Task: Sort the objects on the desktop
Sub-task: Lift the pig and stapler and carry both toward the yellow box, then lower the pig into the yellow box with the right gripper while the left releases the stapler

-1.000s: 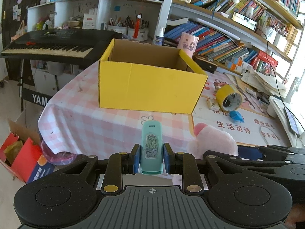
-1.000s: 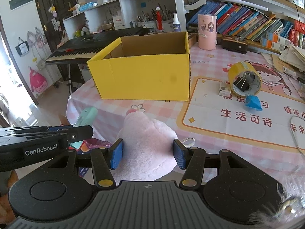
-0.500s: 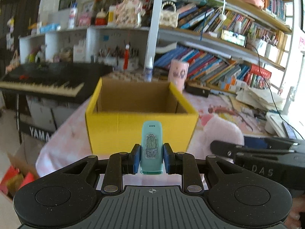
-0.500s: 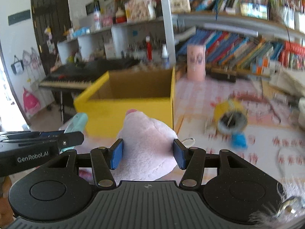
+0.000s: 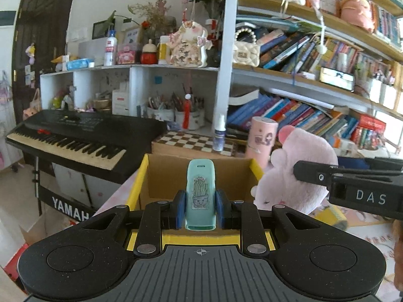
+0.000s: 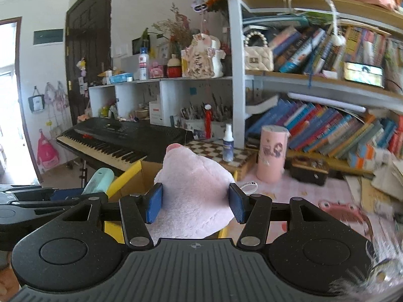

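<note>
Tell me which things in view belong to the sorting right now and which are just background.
In the job: teal stapler in the left tool; pink plush toy in the right tool; yellow box.

Lying about: keyboard, pink cup, spray bottle, chessboard.

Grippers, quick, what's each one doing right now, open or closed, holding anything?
Left gripper: closed on the teal cactus-sticker case.
Right gripper: closed on the pink plush toy.

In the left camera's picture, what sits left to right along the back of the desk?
Black keyboard → checkered board → small spray bottle → pink cylinder → pink plush toy.
</note>
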